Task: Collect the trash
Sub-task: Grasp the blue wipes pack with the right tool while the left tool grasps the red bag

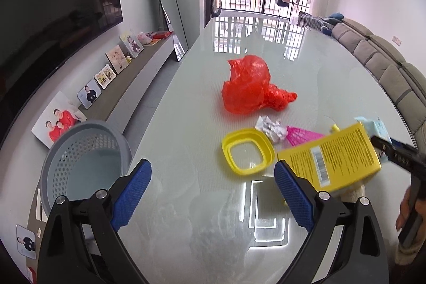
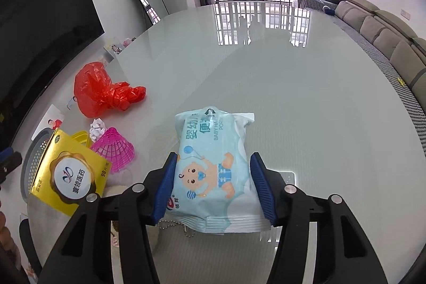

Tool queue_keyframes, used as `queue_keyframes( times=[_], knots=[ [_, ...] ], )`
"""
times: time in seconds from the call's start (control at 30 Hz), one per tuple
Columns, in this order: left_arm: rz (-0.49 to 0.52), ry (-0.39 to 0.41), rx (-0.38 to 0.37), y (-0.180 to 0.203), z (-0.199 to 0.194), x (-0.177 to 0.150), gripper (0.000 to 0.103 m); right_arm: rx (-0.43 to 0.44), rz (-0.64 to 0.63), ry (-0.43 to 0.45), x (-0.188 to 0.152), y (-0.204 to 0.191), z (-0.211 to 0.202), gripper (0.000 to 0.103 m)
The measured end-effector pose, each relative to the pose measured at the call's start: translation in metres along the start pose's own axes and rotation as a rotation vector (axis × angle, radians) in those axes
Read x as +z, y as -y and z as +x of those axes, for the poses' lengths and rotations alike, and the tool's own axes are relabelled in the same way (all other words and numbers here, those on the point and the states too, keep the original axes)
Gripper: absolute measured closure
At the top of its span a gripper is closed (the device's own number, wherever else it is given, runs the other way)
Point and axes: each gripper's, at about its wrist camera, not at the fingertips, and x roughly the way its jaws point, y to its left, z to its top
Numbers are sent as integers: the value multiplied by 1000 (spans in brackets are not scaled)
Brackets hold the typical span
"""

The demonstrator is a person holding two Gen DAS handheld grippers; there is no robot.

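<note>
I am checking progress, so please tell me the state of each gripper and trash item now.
left gripper: open, empty
right gripper: shut on wipes pack
yellow box: tilted, leaning
red bag: crumpled on table
yellow ring: flat
basket: looks empty

The wipes pack [image 1: 374, 125] is largely hidden behind the yellow box [image 1: 332, 159]. The grey basket [image 2: 34, 164] is mostly covered by that box. Box print is unreadably small.
</note>
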Motion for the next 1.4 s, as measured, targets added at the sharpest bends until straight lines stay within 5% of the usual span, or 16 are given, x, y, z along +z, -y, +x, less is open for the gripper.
queue_keyframes(
  times=[0.47, 0.97, 1.17, 1.3, 1.4],
  knots=[
    [72, -72, -46, 30, 94, 72, 11, 46, 74, 43, -8, 25, -15, 49],
    [118, -99, -91, 63, 150, 91, 13, 109, 82, 17, -12, 26, -9, 49],
    [119, -116, -94, 66, 158, 88, 37, 119, 80, 24, -13, 24, -11, 49],
    [114, -125, -113, 65, 159, 85, 66, 122, 80, 28, -14, 24, -14, 49],
    [112, -119, -109, 64, 155, 84, 79, 126, 79, 30, -17, 24, -16, 49]
  ],
)
